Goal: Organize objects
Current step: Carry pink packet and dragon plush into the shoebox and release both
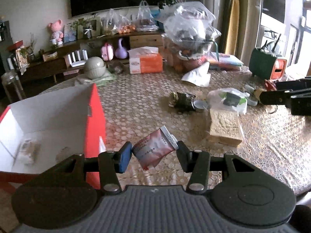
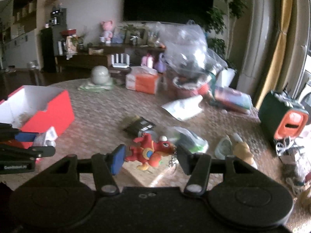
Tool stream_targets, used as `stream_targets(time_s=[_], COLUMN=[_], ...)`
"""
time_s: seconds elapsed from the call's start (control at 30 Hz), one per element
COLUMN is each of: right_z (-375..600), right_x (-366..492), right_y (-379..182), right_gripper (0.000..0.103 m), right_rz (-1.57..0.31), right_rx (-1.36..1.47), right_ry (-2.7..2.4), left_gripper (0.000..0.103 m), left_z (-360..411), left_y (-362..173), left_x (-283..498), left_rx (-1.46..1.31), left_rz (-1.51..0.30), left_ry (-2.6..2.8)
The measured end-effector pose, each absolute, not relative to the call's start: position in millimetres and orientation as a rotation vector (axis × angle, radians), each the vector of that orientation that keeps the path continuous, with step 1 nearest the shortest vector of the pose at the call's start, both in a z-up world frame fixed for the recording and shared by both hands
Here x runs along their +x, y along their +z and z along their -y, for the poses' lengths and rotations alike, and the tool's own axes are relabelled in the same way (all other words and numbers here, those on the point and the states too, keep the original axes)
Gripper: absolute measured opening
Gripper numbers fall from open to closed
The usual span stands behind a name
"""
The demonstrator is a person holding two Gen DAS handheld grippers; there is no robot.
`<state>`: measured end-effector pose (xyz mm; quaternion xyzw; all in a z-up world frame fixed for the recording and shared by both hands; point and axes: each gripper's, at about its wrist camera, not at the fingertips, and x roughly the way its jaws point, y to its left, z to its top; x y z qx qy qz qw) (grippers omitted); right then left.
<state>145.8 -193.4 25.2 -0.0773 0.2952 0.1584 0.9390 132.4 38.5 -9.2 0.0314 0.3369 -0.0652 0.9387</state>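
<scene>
My left gripper (image 1: pixel 154 153) is shut on a small red and white packet (image 1: pixel 153 151), held above the lace tablecloth just right of the open red box (image 1: pixel 93 120). The box has a white inside and a small pale packet (image 1: pixel 27 151) lies in it. My right gripper (image 2: pixel 150 155) is shut on a red toy bird keychain (image 2: pixel 150 152), whose chain dangles by the right finger. In the right wrist view the left gripper (image 2: pixel 41 142) shows at the left edge beside the red box (image 2: pixel 50 110). In the left wrist view the right gripper's fingers (image 1: pixel 276 97) reach in from the right edge.
On the round table lie a dark snack packet (image 1: pixel 183 100), a small cup (image 1: pixel 200 105), a clear bag with a dark item (image 1: pixel 229 99), a wrapped cracker pack (image 1: pixel 225 130), a white pouch (image 1: pixel 198 75), a tissue box (image 1: pixel 145 62), a big bag pile (image 1: pixel 190 33) and a green case (image 1: pixel 264 64).
</scene>
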Motion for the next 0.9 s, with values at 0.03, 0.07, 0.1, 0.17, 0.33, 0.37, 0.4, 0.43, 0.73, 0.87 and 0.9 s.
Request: stream_targets(time_s=[0.03,0.07,0.1,0.17,0.33,0.37,0.4,0.43,0.73,0.87,0.9], right_z=[187.6,181.1,174.4,161.5,128.0,121.2,112.9,104.1,19.2,-17.3,-26.4], right_x=[143.9,141.9,139.8,135.3,127.0,126.6,125.8,124.1,122.1,126.4,127.8], right_y=[28.9,32.4,36.0,42.4,59.2,62.3,65.8,69.2,84.1,82.9,81.6], right_gripper=[0.057,0.057,0.057,0.057,0.057,0.057,0.057,0.057,0.057,0.057,0.057], right_rz=[-0.601,-0.6,-0.597,-0.589,-0.562,-0.558,-0.554,-0.548,-0.521,-0.535,-0.539], right_rx=[-0.16,-0.159,-0.159,-0.16,-0.157,-0.158,-0.159,-0.161,-0.232,-0.256,-0.263], right_ry=[0.33,0.338,0.348,0.365,0.426,0.436,0.45,0.464,0.576,0.624,0.632], left_gripper=[0.049,0.049,0.049,0.049,0.049,0.049,0.049,0.049,0.049,0.049,0.049], left_z=[-43.5,-47.6,-51.7,-62.8,-92.8,-99.9,-106.3,-113.2,-177.7,-204.7,-211.0], left_y=[-4.6,-1.2,2.4,10.0,32.4,37.2,41.1,45.0,62.7,62.0,60.5], left_x=[129.7,127.9,126.0,121.9,111.0,110.0,108.5,107.5,100.3,101.8,102.9], left_rx=[0.058,0.052,0.045,0.019,-0.007,-0.01,-0.013,-0.016,-0.01,-0.004,-0.001], left_rz=[-0.685,-0.683,-0.683,-0.687,-0.665,-0.66,-0.655,-0.648,-0.616,-0.625,-0.628], left_ry=[-0.128,-0.124,-0.121,-0.113,-0.08,-0.073,-0.066,-0.057,0.033,0.071,0.081])
